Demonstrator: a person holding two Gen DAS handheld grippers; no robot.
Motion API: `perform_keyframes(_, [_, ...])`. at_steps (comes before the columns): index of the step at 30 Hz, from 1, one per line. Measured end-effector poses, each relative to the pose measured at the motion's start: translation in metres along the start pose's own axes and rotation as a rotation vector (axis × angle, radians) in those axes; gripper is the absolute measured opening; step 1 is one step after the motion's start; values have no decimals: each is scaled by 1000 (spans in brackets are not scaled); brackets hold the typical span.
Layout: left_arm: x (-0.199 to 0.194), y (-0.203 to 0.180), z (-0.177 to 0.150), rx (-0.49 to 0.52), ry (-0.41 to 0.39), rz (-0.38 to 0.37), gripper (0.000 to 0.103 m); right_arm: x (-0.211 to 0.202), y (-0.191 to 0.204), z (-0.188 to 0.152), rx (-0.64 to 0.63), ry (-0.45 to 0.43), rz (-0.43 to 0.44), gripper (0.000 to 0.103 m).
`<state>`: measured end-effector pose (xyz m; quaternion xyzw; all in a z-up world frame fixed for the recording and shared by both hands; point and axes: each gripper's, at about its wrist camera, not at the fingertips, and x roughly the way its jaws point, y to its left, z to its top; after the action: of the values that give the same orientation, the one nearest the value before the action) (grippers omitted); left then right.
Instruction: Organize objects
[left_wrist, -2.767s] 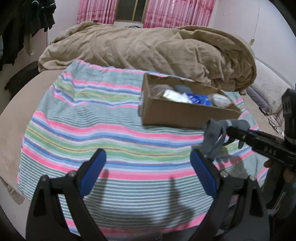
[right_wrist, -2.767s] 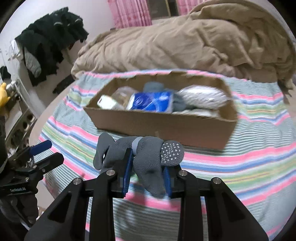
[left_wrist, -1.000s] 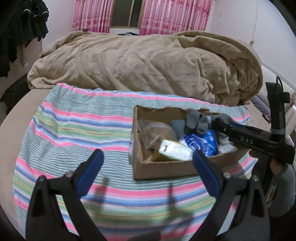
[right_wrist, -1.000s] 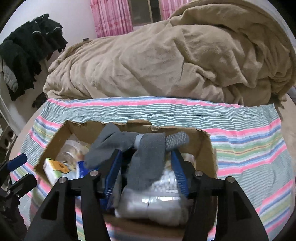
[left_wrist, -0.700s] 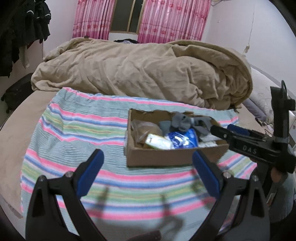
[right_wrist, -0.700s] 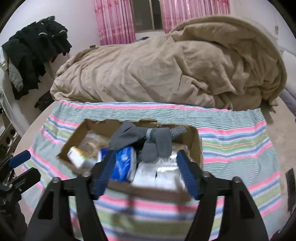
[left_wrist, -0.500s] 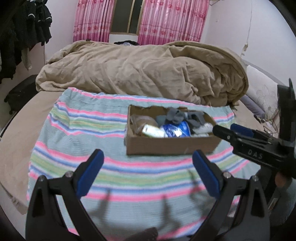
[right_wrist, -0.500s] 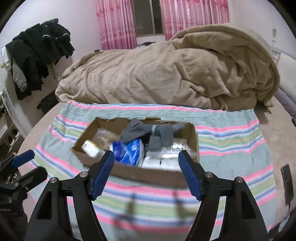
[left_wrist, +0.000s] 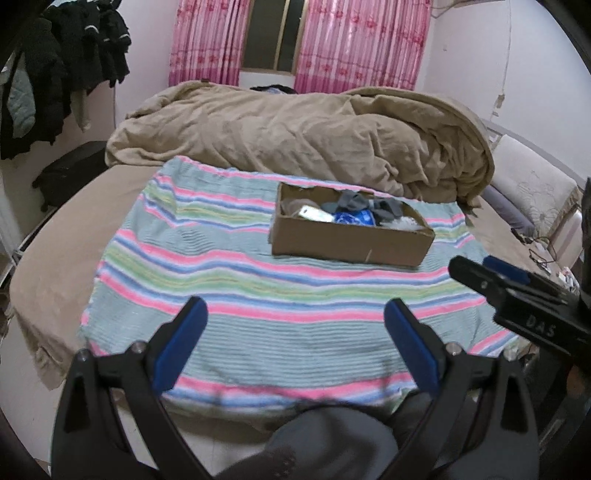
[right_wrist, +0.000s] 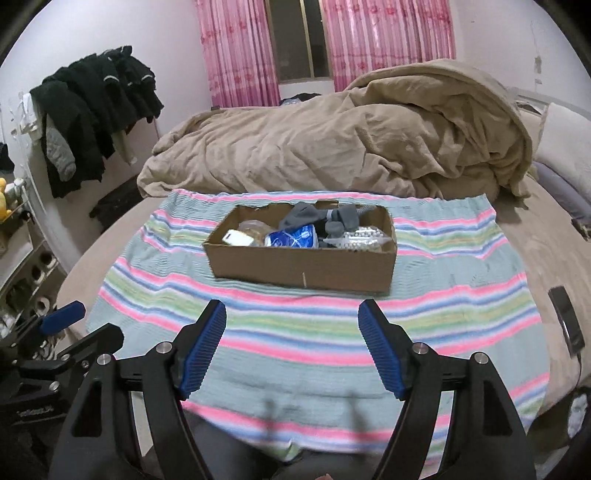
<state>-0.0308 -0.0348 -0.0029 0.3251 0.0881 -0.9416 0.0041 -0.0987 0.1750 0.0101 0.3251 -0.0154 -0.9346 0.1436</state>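
Across the whole bed a rumpled tan duvet is heaped toward the far side under pink curtains, and a striped blanket in pink, green and blue covers the near half. Dark clothes hang on the wall at the left in both views.

On the blanket's far part sits the cardboard box, open-topped. Inside, a grey sock is draped over the other contents: a blue packet, a bag of small white beads at the right end, a clear bag and a small white packet at the left end.

From the right wrist, the box is seen almost square-on, so every item in it can be told apart; a dark phone-like slab lying on the sheet at the right shows only here. From the left wrist, the box is seen at an angle and its contents are harder to tell apart; this view alone shows a cream cushion at the bed's right edge.

The right gripper has its blue pads spread and still widening, nothing between them, the box well beyond. The left gripper stands wide apart and empty over the blanket's near edge; each view catches the other gripper side-on at its margin.
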Motion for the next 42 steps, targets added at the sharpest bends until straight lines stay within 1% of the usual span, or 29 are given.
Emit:
perform_keyframes(2, [-8,-2,-5,5,-1,-8,98,-8,3,-6,3,-2,4,80])
perform_keyframes(11, [-23,-24,-18,64,-5,-15,98,-25,9,-29,26,9,16,81])
perform_keyframes(20, [-28,-37,-17,91,-15,-17,98,-31,4,-31,31,0,18,81])
perform_keyframes(31, [-23,-35,-15,66,-14,4,98,-29,-5,-31,41,3,11,81])
perform_keyframes(34, [-21,-36,-15,75,-11,17,98,-26,-8,-31,55,9,31,81])
perform_keyframes(42, [-20,-35,-14,87,-11,22,98,-22,-7,-34,50,18,23,81])
